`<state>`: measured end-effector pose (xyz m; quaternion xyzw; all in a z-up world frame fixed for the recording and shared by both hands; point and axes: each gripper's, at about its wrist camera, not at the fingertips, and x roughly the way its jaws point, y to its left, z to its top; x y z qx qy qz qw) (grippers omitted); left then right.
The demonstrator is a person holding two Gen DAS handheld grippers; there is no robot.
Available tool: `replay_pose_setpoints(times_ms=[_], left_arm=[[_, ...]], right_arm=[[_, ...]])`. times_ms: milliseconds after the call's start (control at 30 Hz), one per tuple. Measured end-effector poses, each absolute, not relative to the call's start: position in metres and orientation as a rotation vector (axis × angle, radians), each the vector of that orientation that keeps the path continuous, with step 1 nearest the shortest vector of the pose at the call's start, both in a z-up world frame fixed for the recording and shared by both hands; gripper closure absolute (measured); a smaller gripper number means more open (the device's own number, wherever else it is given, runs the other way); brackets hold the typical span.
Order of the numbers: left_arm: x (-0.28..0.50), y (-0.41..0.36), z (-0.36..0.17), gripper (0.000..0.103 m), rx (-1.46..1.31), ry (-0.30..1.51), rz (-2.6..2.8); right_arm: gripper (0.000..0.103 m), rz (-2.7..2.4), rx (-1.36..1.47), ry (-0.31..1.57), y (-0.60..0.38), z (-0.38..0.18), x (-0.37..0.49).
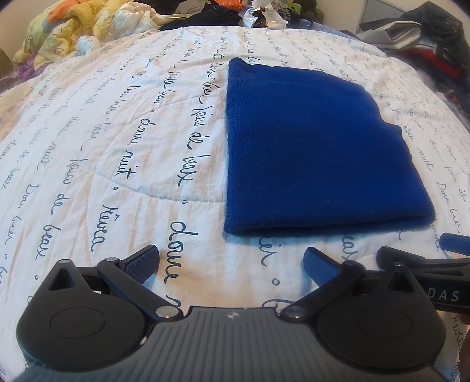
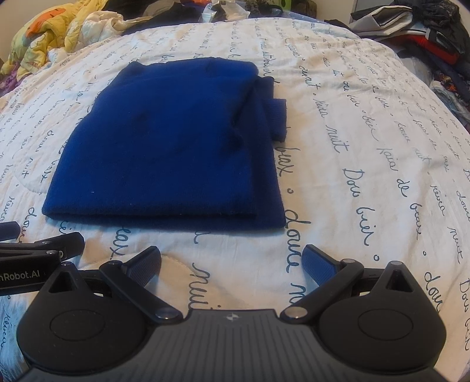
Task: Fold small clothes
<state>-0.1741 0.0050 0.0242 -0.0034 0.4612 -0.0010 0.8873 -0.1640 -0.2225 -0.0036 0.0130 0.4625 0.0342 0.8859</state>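
Blue garment [image 1: 317, 147] folded into a rough rectangle, lying flat on the script-printed quilt [image 1: 117, 147], right of centre in the left view and left of centre in the right view [image 2: 164, 141]. Probably laid mid-bed so both tools can reach its near edge, which runs across the middle of each frame just above the fingers. Left gripper [image 1: 232, 261] at bottom centre of its own view, jaws spread wide, nothing between them, pads clear of the cloth. Right gripper [image 2: 232, 261] likewise gaping and empty, low in its own frame, just short of the near fold. Held side by side, judging by each tool's edge intruding on the other's picture: right gripper at lower right of the left view [image 1: 426, 261], left gripper at lower left of the right view [image 2: 38, 249]. Seemingly paused with the fold mostly done, perhaps before one more fold or a tidy-up. Only in the right view: a cuff-like strip [image 2: 277, 120] poking out from the garment's right side, upper centre, plus a darker under-layer along that edge, untucked. Left view hides most of that, showing just a small step in the outline at mid-right, but gives the cleaner straight edge on the garment's left. Clothes pile [image 1: 73, 26] at upper left and another heap [image 1: 426, 38] at upper right in both.
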Motion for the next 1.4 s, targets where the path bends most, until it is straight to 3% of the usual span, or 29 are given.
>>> replay_pose_setpoints(times_ms=[1400], left_arm=[[-0.1739, 0.0019, 0.023, 0.0, 0.014, 0.96, 0.007]], right_arm=[[0.0, 0.074, 0.027, 0.967, -0.223, -0.0047, -0.1626]])
